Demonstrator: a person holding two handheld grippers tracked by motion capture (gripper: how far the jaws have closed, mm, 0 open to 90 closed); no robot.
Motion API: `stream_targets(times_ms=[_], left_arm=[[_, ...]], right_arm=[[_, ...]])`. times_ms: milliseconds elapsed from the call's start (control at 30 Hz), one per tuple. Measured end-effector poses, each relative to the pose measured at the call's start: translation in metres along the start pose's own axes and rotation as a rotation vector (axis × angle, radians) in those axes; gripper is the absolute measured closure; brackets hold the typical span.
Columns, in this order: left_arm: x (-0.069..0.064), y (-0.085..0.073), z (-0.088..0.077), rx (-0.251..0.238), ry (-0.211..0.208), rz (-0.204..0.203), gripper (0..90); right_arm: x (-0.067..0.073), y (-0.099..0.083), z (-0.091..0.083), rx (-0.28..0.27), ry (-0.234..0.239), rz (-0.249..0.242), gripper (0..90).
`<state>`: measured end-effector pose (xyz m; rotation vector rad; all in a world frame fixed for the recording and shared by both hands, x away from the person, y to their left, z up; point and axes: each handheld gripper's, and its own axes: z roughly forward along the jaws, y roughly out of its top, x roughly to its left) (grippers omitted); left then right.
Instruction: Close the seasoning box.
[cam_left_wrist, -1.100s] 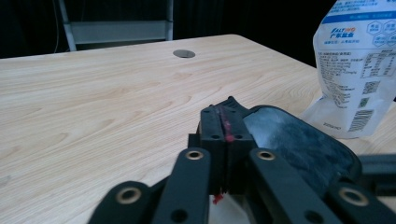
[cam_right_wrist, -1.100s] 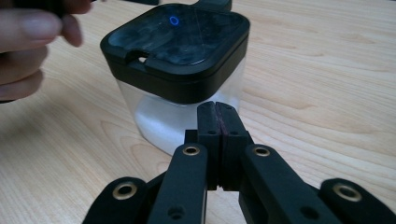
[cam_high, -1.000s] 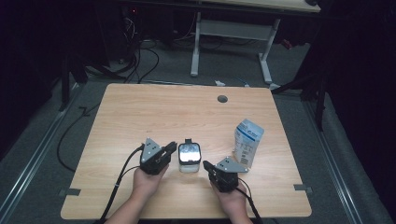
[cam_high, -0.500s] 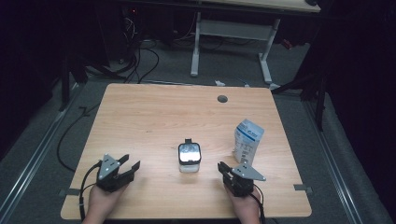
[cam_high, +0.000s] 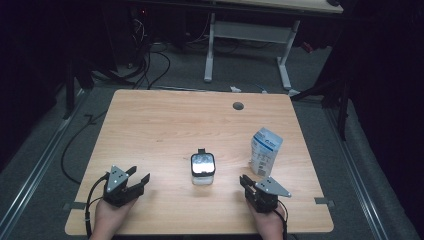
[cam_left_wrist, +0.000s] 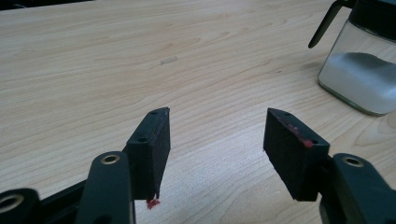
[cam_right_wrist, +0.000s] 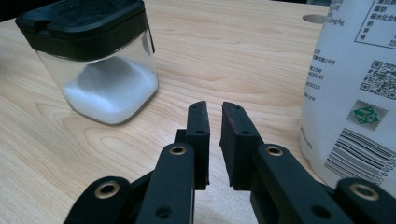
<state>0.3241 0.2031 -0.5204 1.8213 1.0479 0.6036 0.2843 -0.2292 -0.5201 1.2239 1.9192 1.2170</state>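
Observation:
A square glass jar (cam_high: 203, 165) with a black lid, holding white grains, stands at the middle of the wooden table (cam_high: 170, 125). It also sits at the far right in the left gripper view (cam_left_wrist: 362, 79) and at the upper left in the right gripper view (cam_right_wrist: 100, 70). A white and blue printed bag (cam_high: 265, 150) stands upright to its right, close beside the right jaws (cam_right_wrist: 355, 84). My left gripper (cam_high: 139, 176) (cam_left_wrist: 217, 135) rests near the front left; its jaws have just been opening and stand wide with nothing between them. My right gripper (cam_high: 245, 179) (cam_right_wrist: 215, 112) has opened to a narrow gap, also holding nothing.
A round cable hole (cam_high: 238, 106) lies near the table's far edge. Beyond the table are a second desk's white legs (cam_high: 210, 45) and cables on the dark floor. Both hands rest at the near edge.
Both grippers drew back from beside the jar toward the near edge, the left one far to the left. Both sets of jaws opened. The jar and bag stayed put.

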Motion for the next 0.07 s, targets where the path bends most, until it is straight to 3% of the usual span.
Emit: stream_targets(times_ms=[67], left_arm=[[0.0, -0.0001, 0.0002, -0.003, -0.006, -0.005, 41.4]], right_arm=[[0.001, -0.0002, -0.0004, 0.002, 0.004, -0.001, 81.2]])
